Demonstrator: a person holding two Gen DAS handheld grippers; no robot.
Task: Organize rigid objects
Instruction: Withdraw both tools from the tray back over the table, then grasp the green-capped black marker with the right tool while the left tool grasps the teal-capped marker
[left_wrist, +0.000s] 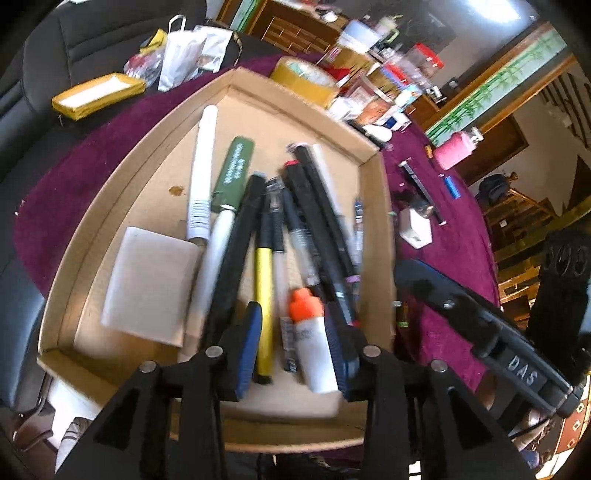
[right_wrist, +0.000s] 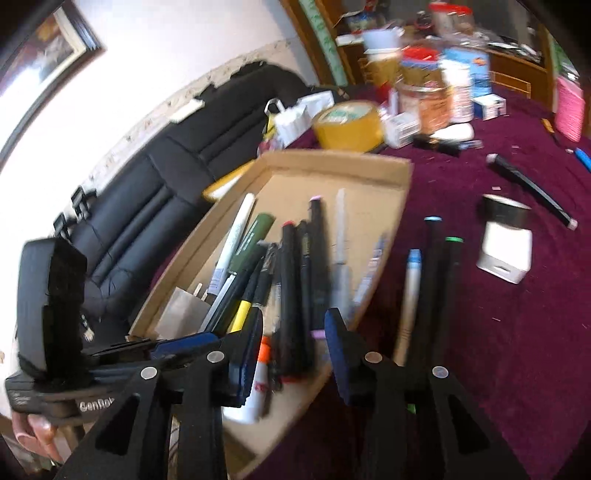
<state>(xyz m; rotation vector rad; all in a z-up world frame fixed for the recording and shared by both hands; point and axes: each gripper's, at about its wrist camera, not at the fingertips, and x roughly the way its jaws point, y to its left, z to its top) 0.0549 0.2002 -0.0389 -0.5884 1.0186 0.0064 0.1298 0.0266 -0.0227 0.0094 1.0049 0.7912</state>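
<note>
bright daylight, blown out on the white wall at upper left. motion blur smears the pens and far clutter; fisheye bending and dark vignette at edges.

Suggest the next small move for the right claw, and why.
Probably swing the open, empty right claw right onto the light-blue-capped pen: it and two black markers lie on the purple cloth beside the cardboard tray holding the other pens.

Both wrist cameras look steeply down from close above the cardboard tray's near edge. The left faces straight along it, the right across its right edge onto the purple tablecloth. Both share the pens.
</note>
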